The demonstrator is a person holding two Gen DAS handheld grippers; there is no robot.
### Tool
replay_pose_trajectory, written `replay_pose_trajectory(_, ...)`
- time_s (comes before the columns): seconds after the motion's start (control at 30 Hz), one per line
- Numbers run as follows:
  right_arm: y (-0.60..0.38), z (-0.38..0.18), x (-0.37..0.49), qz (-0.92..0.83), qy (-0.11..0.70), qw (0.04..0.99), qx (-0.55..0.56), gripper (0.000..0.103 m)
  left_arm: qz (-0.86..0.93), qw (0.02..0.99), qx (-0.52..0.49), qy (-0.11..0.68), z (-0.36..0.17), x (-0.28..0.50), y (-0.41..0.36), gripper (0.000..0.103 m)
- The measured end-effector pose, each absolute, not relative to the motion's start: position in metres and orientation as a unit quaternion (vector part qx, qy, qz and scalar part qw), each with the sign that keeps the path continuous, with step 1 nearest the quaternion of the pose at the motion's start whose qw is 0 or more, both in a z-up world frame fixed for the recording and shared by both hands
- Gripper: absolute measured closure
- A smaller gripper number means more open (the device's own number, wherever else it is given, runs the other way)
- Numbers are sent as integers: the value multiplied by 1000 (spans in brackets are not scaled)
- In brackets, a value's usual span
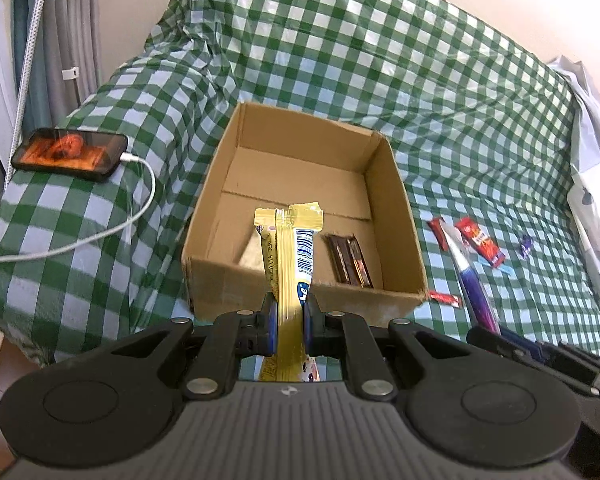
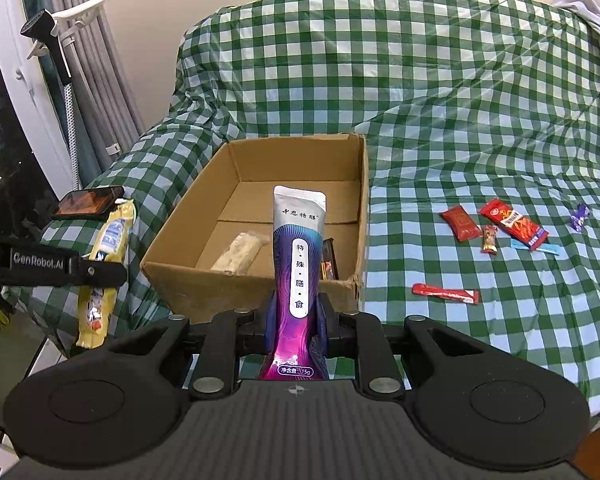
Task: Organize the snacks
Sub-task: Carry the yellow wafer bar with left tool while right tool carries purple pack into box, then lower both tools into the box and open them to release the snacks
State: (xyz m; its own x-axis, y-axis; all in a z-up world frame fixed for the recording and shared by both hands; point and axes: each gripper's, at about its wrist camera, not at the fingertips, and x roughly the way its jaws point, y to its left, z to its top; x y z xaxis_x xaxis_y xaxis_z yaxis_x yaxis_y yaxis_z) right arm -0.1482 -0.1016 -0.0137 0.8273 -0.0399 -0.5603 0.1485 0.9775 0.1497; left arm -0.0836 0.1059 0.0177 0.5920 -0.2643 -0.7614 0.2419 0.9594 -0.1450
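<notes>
the cardboard box (image 2: 260, 216) sits open on the checked cloth (image 2: 460, 120) and already holds a pale bar (image 2: 240, 254) and a dark bar (image 1: 348, 258) on its floor, so the sorting looks begun but far from finished. the left gripper (image 1: 291, 312) is clamped on a yellow packet (image 1: 288, 248) held just in front of the box's near wall, and the right gripper (image 2: 296, 316) is clamped on a purple and silver pouch (image 2: 298, 248), also held near that wall; neither is in the box yet. out on the cloth to the right of the box, several snacks lie loose: two red packets (image 2: 460, 222), a small brown sweet (image 2: 490, 238), a long red stick (image 2: 446, 294) and a little purple sweet (image 2: 580, 216). those likely remain to be gathered.
</notes>
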Motion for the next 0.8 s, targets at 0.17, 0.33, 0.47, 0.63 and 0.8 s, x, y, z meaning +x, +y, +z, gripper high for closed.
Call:
replay_pose_trajectory(0.17, -108, -15, -127, -49, 296, 949, 95, 82, -137, 891, -15, 432, 16, -58, 99, 90)
replay_pose_trajectory(0.33, -114, -18, -102, -49, 300, 948, 99, 82, -138, 890, -13, 434, 12, -31, 90, 90)
replay_pose_trajectory(0.47, -120, -22, -82, -49, 305, 946, 100, 82, -138, 889, -14, 437, 6, -10, 84, 90)
replay_pose_trajectory(0.63, -126, -27, -58, -47, 312, 943, 106, 82, -137, 886, -15, 442, -3, 15, 77, 90)
replay_pose_trajectory(0.8, -128, -33, -34, -44, 317, 942, 105, 82, -130, 888, -12, 441, -12, 37, 72, 90)
